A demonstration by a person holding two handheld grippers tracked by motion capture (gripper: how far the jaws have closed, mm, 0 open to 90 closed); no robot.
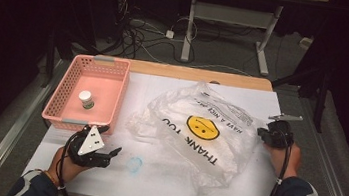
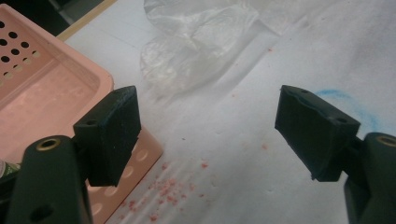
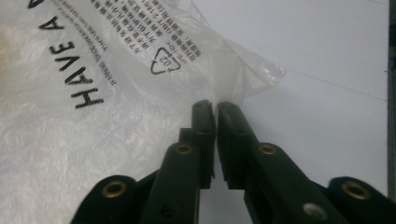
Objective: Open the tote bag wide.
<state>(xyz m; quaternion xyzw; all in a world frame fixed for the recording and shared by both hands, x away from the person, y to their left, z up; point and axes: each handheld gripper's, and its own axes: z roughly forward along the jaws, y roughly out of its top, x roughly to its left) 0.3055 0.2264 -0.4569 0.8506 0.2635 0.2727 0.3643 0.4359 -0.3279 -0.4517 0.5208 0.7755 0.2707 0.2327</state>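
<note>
A clear plastic bag (image 1: 198, 131) printed with a yellow smiley and "THANK YOU" lies crumpled on the white table cover. My right gripper (image 1: 261, 133) is at the bag's right edge. In the right gripper view its jaws (image 3: 215, 107) are shut on the edge of the bag (image 3: 93, 116). My left gripper (image 1: 110, 153) hovers low at the front left, open with nothing between its jaws (image 2: 208, 135). It is beside the near corner of a pink basket (image 1: 62, 92). A small white bottle (image 1: 86, 100) stands inside the basket.
A blue circle mark (image 1: 134, 164) is drawn on the cover just right of the left gripper. Red crumbs (image 2: 168, 191) lie scattered by the basket's corner (image 2: 56, 93). Desk legs and cables sit on the floor beyond the table's far edge.
</note>
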